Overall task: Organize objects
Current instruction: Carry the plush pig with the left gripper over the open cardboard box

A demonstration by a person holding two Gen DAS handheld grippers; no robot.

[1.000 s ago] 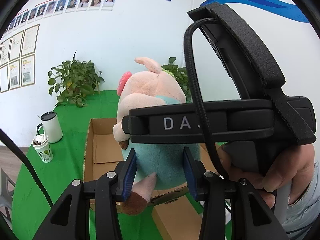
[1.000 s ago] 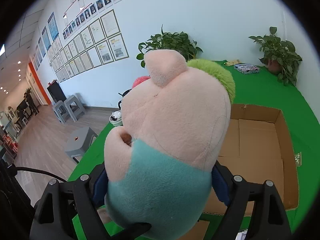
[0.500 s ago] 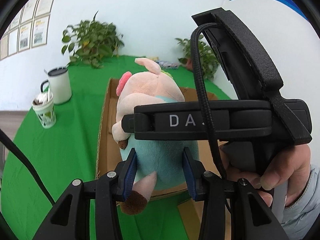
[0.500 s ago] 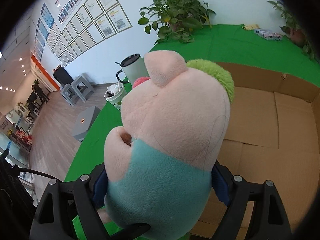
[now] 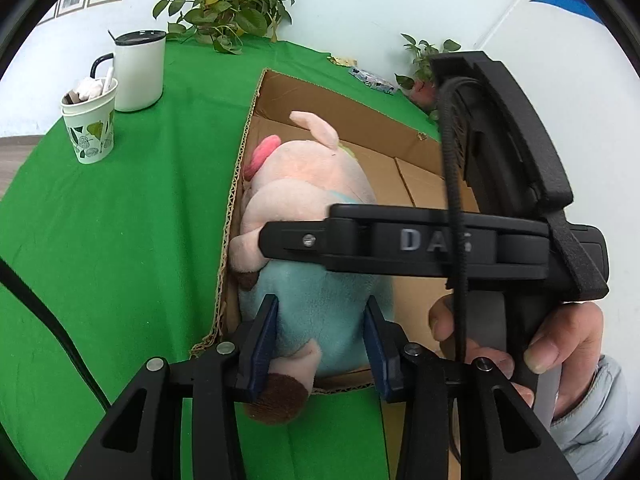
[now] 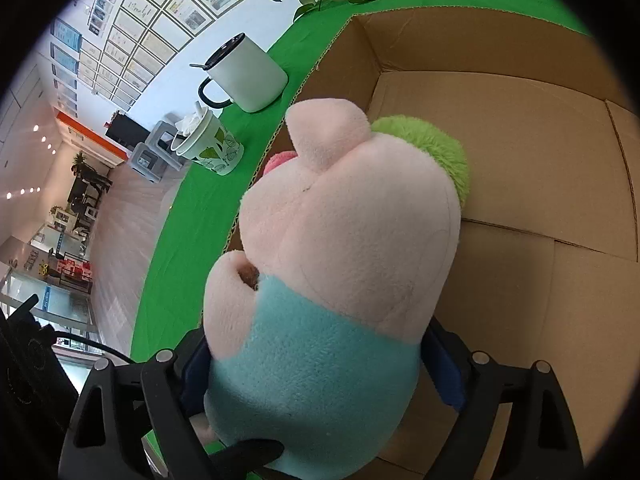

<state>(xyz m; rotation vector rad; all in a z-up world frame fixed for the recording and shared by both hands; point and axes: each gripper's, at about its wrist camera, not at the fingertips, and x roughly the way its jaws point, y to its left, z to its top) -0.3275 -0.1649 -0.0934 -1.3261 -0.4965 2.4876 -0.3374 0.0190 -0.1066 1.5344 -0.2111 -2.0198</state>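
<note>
You have the plush pig (image 5: 304, 216) pinched by both the left gripper (image 5: 320, 346) and right gripper (image 6: 320, 364), low inside the cardboard box (image 6: 520, 128), with only setting down and release left.

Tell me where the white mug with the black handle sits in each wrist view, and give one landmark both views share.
Left wrist view: the white mug stands upper left on the green cloth, behind the paper cup.
Right wrist view: the white mug is upper centre-left, tilted by the camera angle, above the paper cup.
Shared landmark: the cardboard box, its edge beside both cups.
</note>
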